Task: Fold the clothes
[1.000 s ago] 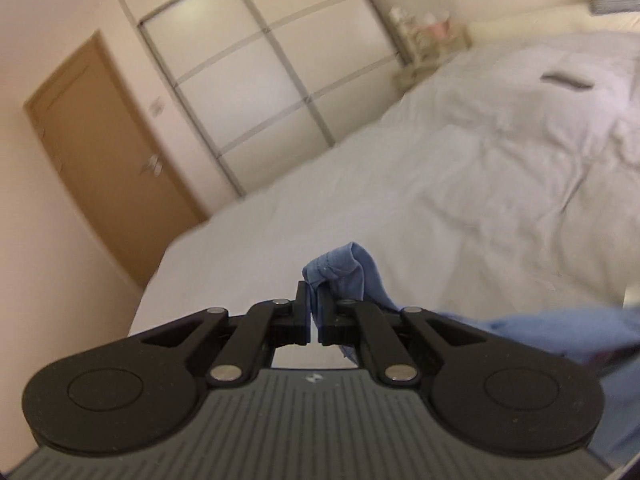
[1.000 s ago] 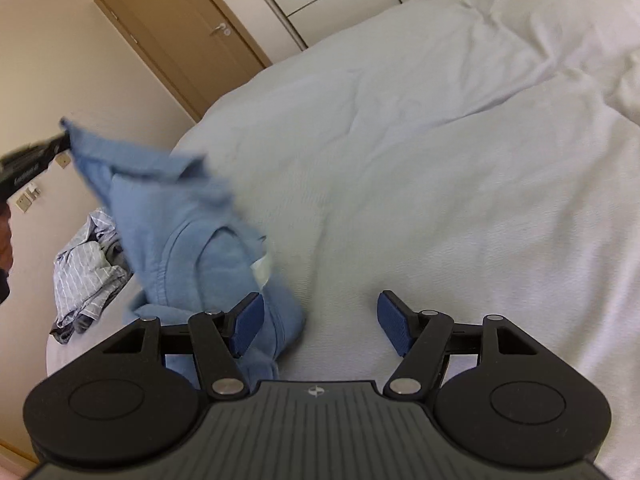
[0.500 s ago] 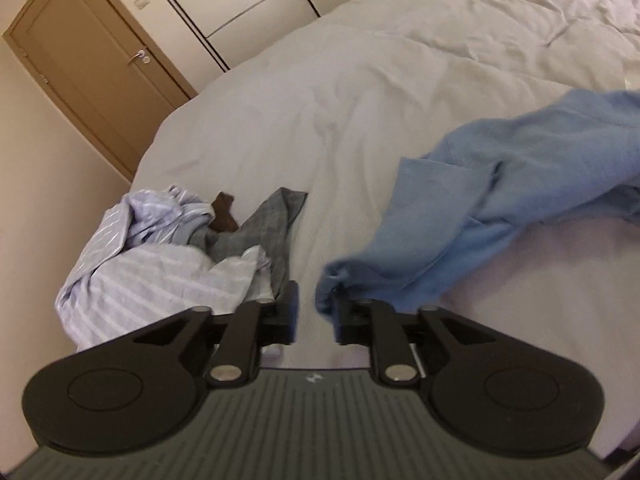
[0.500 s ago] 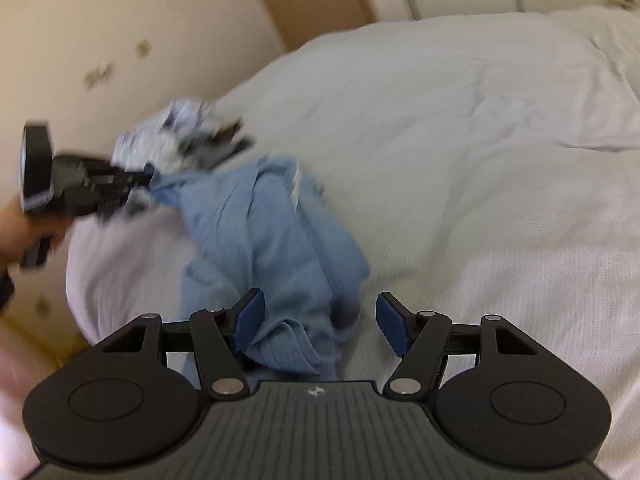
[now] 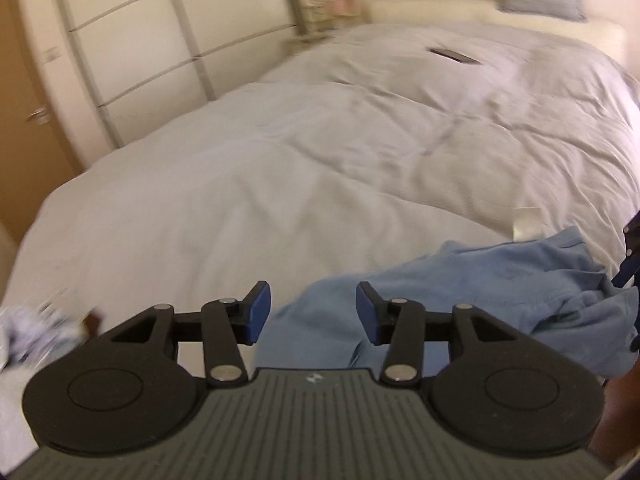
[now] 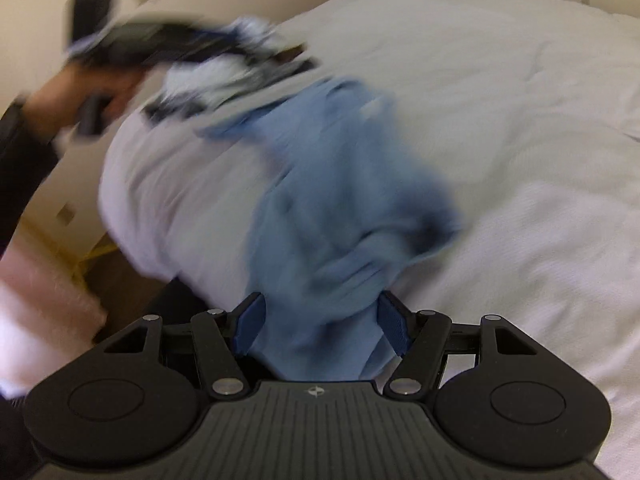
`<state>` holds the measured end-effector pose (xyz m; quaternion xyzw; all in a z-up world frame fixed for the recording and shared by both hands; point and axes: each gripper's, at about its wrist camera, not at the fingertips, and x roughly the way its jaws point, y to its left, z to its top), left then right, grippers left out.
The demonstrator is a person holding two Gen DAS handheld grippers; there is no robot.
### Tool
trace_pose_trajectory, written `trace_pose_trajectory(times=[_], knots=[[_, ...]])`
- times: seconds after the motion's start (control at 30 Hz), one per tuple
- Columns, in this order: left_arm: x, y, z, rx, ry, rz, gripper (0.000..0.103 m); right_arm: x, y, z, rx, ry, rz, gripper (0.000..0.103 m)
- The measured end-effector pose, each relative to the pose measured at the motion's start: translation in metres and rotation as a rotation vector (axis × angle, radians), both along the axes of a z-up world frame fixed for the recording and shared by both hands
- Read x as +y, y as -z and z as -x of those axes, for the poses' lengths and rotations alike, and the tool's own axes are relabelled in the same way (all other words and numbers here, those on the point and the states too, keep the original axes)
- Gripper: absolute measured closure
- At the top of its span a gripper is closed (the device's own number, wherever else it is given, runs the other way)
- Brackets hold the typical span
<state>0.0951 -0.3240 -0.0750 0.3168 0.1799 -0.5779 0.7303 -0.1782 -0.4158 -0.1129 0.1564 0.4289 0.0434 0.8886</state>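
White bed (image 5: 320,168) | blue shirt (image 5: 500,280) crumpled at near edge; left gripper (image 5: 313,307) jaws wide; right gripper (image 6: 321,326) jaws wide around shirt

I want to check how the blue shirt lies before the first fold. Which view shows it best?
The left wrist view: the blue shirt appears sharp, crumpled on the white duvet, though the frame edge cuts it off. The right wrist view shows more of it between the open fingers, but blurred by motion.
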Motion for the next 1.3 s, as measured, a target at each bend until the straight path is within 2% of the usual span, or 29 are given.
trace_pose_trajectory(times=[0.1, 0.13, 0.17, 0.23, 0.33, 0.37, 0.4, 0.43, 0.47, 0.5, 0.53, 0.63, 0.73, 0.93, 1.07, 1.17, 1.23, 1.3], knots=[[-0.036, 0.014, -0.005, 0.014, 0.086, -0.074, 0.06, 0.007, 0.001, 0.005, 0.003, -0.016, 0.032, 0.039], [-0.047, 0.02, -0.007, 0.018, 0.117, -0.104, 0.058, 0.0, 0.001, 0.009, -0.008, 0.011, 0.015, 0.039], [-0.054, 0.027, -0.007, 0.017, 0.145, -0.137, 0.054, -0.008, 0.001, 0.012, -0.02, 0.046, 0.002, 0.039], [-0.068, 0.042, -0.006, 0.014, 0.199, -0.203, 0.04, -0.023, 0.002, 0.015, -0.044, 0.111, -0.016, 0.039], [-0.081, 0.059, -0.005, 0.015, 0.258, -0.284, 0.041, -0.042, 0.006, 0.019, -0.07, 0.172, -0.056, 0.039], [-0.081, 0.062, -0.005, 0.019, 0.261, -0.298, 0.044, -0.048, 0.007, 0.019, -0.074, 0.183, -0.068, 0.039], [-0.08, 0.065, -0.005, 0.023, 0.264, -0.311, 0.055, -0.053, 0.008, 0.019, -0.077, 0.192, -0.079, 0.039], [-0.074, 0.066, -0.003, 0.017, 0.258, -0.312, 0.075, -0.057, 0.01, 0.02, -0.079, 0.197, -0.087, 0.039], [-0.067, 0.068, -0.001, 0.009, 0.25, -0.312, 0.085, -0.059, 0.012, 0.018, -0.084, 0.201, -0.097, 0.039], [-0.06, 0.069, 0.002, 0.002, 0.243, -0.311, 0.101, -0.061, 0.013, 0.018, -0.093, 0.206, -0.109, 0.039], [-0.053, 0.07, 0.004, -0.005, 0.235, -0.311, 0.103, -0.063, 0.014, 0.018, -0.102, 0.211, -0.121, 0.039], [-0.025, 0.073, 0.009, 0.01, 0.201, -0.28, 0.103, -0.07, 0.015, 0.017, -0.125, 0.228, -0.147, 0.039], [-0.006, 0.07, 0.013, 0.02, 0.197, -0.282, 0.103, -0.072, 0.014, 0.016, -0.142, 0.23, -0.147, 0.039], [0.01, 0.064, 0.016, -0.036, 0.209, -0.334, 0.103, -0.084, 0.022, 0.014, -0.183, 0.26, -0.221, 0.039], [0.017, 0.058, 0.007, -0.002, 0.201, -0.304, 0.103, -0.097, 0.029, 0.014, -0.221, 0.305, -0.234, 0.038], [0.018, 0.047, 0.003, -0.006, 0.198, -0.254, 0.094, -0.097, 0.038, 0.007, -0.2, 0.242, -0.178, 0.038], [0.014, 0.039, 0.0, -0.014, 0.201, -0.23, 0.08, -0.096, 0.04, 0.009, -0.204, 0.178, -0.164, 0.038], [0.007, 0.033, -0.002, -0.018, 0.219, -0.213, 0.078, -0.099, 0.041, 0.012, -0.208, 0.13, -0.149, 0.038]])
